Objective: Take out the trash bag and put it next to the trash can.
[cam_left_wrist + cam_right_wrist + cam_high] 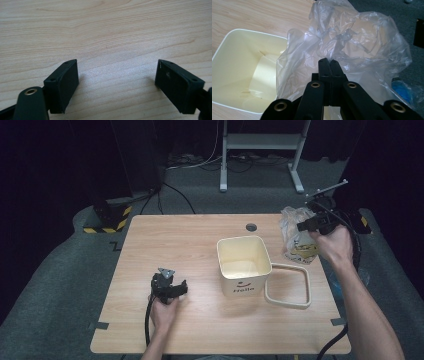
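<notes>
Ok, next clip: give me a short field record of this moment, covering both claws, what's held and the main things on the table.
left claw: open, resting on the bare table, nothing between its jaws
right claw: shut on the clear plastic bag
bag position: lifted by the table's right edge, beside the bin
bin: cream, square, upright, open, looks empty
bin rim ring: cream frame lying flat on the table, against the bin's right side

wooden table (200,240) — grey hole cover (251,227) near far edge, metal stand (260,142) behind, striped base (107,217)
</notes>
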Available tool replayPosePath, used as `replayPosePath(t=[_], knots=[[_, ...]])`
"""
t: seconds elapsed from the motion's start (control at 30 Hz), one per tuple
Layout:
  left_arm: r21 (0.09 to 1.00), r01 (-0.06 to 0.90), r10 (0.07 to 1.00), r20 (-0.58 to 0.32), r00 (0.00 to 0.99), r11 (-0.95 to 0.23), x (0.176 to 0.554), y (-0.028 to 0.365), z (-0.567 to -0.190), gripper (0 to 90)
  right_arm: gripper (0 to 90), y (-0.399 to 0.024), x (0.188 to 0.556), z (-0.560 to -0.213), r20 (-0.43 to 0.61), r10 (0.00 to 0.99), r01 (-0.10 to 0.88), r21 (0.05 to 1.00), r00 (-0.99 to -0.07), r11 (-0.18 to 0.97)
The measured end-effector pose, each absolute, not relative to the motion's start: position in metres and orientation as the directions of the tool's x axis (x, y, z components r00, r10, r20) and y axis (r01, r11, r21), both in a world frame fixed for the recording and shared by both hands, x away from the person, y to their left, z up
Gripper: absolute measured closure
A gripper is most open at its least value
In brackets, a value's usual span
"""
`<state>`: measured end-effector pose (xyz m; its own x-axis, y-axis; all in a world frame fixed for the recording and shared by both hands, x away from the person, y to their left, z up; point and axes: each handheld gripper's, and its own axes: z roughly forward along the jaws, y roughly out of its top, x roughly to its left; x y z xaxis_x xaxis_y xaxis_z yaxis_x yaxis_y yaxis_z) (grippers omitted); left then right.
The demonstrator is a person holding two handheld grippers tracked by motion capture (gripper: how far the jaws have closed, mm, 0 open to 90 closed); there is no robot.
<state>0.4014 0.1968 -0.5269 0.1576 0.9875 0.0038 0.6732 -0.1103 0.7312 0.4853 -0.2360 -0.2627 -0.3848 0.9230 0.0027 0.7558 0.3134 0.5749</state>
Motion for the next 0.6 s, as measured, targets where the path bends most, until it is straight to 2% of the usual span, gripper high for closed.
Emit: replayPosePath(t=[0.2,0.23,0.4,0.6], knots=[[0.734,0.671,0.988,0.000,0.154,-0.105,0.402,0.196,-0.527,19.0,90.0,-0.227,0.489,-0.270,-0.030,0.913,0.740,0.576,-0.406,0.348],[0.734,0.671,0.988,0.000,0.154,-0.105,0.402,0.196,-0.527,19.0,90.0,-0.220,0.487,-0.274,-0.064,0.901,0.727,0.567,-0.428,0.386],[0.734,0.671,0.988,0.000,0.154,-0.105,0.401,0.196,-0.527,18.9,90.0,-0.220,0.496,-0.290,-0.006,0.905,0.749,0.558,-0.426,0.357],[0.735,0.670,0.988,0.001,0.155,-0.106,0.401,0.196,-0.527,18.9,90.0,-0.222,0.501,-0.295,-0.004,0.910,0.752,0.561,-0.415,0.346]])
